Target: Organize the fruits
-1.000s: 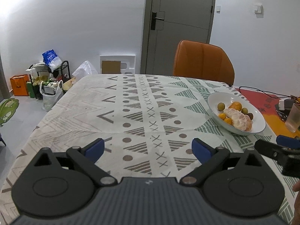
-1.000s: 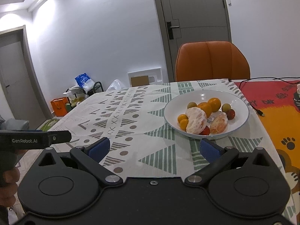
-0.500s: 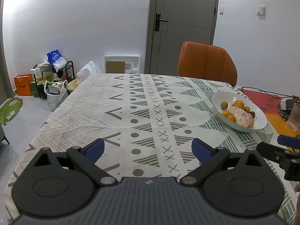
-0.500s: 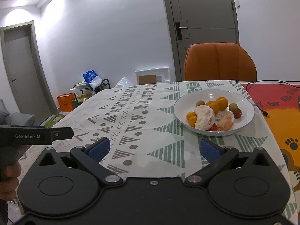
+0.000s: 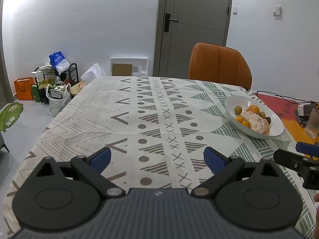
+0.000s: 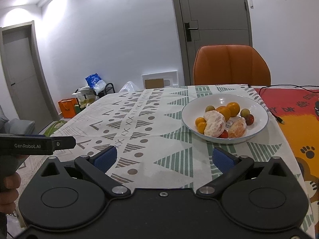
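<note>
Both tools have drawn back from the bowl (image 6: 257, 107), which now sits smaller and farther off in each view than a second ago. That retreat fits either a pause between picks or a tidy-up already complete. Left tool (image 5: 157, 159) and right tool (image 6: 163, 159) both gape wide, holding nothing. All visible fruits (image 6: 219, 119) lie heaped inside the bowl on the counter (image 6: 139, 119), none loose on the cloth. Largest, the peeled citrus (image 6: 214, 126), lies with its long axis running toward the orange chair (image 6: 231, 65).
</note>
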The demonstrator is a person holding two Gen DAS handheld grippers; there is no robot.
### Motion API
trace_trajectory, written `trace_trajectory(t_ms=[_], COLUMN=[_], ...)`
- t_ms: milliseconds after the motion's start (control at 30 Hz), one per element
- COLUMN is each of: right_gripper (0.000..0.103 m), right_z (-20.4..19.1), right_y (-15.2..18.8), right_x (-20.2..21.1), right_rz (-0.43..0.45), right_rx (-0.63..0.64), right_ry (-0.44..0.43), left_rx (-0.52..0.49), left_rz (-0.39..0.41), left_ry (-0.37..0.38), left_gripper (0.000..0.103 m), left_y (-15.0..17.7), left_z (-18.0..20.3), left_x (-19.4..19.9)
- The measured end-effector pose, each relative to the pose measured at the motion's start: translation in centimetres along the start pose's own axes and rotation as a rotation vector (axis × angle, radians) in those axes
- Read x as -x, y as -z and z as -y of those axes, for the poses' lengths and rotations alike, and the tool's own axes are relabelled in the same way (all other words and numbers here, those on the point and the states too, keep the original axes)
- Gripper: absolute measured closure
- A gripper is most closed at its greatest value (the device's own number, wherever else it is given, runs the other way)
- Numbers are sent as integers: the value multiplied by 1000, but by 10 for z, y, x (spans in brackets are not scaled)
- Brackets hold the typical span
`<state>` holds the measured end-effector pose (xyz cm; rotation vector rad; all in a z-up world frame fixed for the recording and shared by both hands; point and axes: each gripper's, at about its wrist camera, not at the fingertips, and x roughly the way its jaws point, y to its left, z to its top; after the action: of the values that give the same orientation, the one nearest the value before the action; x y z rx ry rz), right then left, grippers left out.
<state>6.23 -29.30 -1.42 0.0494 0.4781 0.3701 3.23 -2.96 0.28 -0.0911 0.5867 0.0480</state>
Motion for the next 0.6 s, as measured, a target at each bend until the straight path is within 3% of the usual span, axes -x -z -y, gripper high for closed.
trace_trajectory(t_ms=[600], right_gripper=[0], right_z=[1], right_y=[-2], right_x=[1], right_rz=[6], right_rx=[3], right_ry=[3], left_rx=[-1], left_rz=[0], left_ry=[5], left_gripper=[4], left_y=[1], left_z=[2], left_x=[2])
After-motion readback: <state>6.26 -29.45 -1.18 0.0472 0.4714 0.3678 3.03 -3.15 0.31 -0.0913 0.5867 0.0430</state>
